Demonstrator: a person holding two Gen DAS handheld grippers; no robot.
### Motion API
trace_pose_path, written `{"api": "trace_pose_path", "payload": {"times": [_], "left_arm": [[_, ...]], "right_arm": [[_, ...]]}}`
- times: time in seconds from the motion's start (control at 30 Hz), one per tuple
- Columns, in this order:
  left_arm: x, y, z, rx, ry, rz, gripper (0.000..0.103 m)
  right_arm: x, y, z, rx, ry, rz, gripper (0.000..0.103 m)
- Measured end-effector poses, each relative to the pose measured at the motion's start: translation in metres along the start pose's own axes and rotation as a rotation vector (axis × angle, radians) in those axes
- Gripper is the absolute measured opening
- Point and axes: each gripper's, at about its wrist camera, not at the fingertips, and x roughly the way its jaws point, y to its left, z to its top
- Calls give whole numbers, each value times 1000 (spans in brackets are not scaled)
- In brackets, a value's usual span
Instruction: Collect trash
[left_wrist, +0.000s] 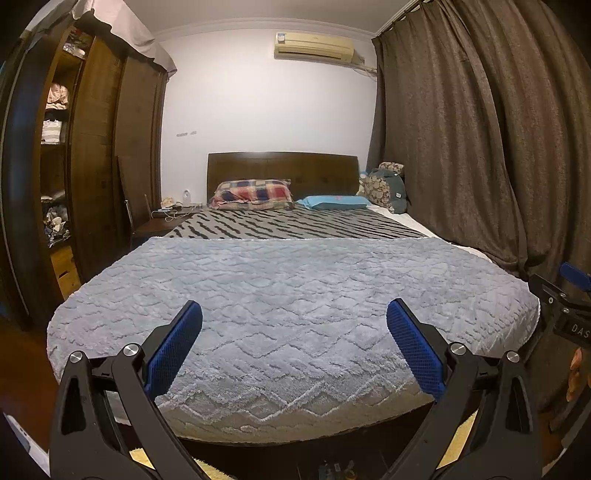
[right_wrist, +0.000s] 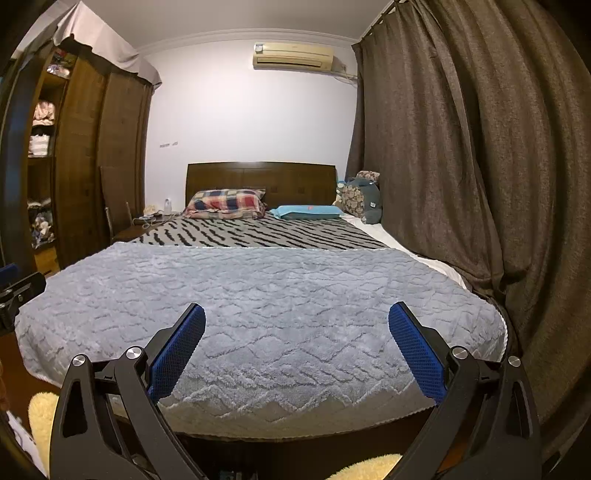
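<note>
No trash shows on the bed in either view. My left gripper (left_wrist: 294, 314) is held open at the foot of the bed, its blue pads (left_wrist: 173, 350) spread wide over the grey textured blanket (left_wrist: 280, 295), nothing between them. My right gripper (right_wrist: 296, 315) is open too, above the same grey blanket (right_wrist: 266, 295), with nothing in it. The right gripper's black body shows at the right edge of the left wrist view, and the left gripper's body shows at the left edge of the right wrist view.
The bed has a wooden headboard (left_wrist: 282, 170), a plaid pillow (left_wrist: 253, 194), a blue pillow (left_wrist: 334, 202) and a striped cover (left_wrist: 295, 223). A wardrobe (left_wrist: 96, 155) stands left, dark curtains (left_wrist: 480, 140) right. A nightstand (left_wrist: 166, 218) holds small items. A yellow rug (right_wrist: 40, 417) lies on the floor.
</note>
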Motion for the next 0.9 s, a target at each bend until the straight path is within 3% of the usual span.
{"api": "trace_pose_path", "payload": {"times": [0.9], "left_arm": [[2, 2, -1, -1, 10, 2, 95]], "right_arm": [[0, 3, -2, -5, 4, 8, 100]]}}
